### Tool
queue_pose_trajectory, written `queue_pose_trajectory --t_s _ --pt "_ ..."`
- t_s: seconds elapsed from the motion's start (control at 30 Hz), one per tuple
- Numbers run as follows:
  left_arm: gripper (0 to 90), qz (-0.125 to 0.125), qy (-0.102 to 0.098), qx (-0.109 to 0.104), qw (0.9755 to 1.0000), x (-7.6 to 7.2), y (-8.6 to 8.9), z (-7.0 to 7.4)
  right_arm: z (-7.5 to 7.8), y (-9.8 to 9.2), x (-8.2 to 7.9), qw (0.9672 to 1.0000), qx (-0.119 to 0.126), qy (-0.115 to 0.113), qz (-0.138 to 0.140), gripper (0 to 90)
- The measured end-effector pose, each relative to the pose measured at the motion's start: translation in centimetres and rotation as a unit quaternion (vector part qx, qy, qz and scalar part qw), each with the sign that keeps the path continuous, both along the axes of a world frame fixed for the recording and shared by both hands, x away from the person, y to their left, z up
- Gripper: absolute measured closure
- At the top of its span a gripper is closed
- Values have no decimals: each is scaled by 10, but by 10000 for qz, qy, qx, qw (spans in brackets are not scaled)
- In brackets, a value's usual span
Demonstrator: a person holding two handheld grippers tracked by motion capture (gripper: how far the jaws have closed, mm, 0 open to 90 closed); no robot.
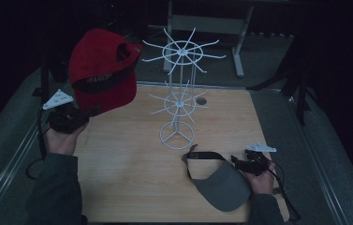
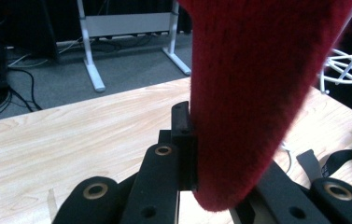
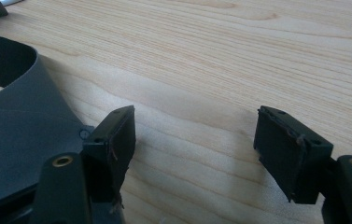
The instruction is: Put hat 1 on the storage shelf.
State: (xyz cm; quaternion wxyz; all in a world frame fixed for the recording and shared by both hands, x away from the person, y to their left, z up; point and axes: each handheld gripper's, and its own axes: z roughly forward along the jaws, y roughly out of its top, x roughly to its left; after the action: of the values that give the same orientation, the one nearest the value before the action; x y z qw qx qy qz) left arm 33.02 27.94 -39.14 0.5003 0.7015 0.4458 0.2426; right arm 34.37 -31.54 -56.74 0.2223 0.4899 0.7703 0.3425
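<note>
Grey visor lies nearest, flat on the table front-right of the white wire rack, strap loop toward the rack base. Right gripper sits low on the table at the visor's right edge, jaws wide apart, nothing between them; in the right gripper view one jaw is just beside the visor's fabric, bare wood between the pads.

Left gripper is clamped on the red cap's brim edge, left of the rack at about upper-tier height. Forearm comes up from the near-left, wrist bent, jaws pointing toward the rack.

Cap looks light and soft: knit crown will flop, brim is the stiff part. The brim is probably the right hold. Risk: fabric snagging on the rack's prongs.
</note>
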Motion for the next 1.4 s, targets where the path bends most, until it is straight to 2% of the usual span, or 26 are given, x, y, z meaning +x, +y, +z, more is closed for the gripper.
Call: queue_pose_trajectory --t_s 0.6,1.17,1.4 --pt "859 -54 -131 -17 9999 11 -9 12 0 0 0 10000 3 -2 -2 294" --pt "859 -49 -217 -194 9996 18 -17 24 0 0 0 10000 4 -1 -1 294" --pt "859 -17 -216 -360 9991 21 -18 27 0 0 0 10000 3 -1 -1 294"
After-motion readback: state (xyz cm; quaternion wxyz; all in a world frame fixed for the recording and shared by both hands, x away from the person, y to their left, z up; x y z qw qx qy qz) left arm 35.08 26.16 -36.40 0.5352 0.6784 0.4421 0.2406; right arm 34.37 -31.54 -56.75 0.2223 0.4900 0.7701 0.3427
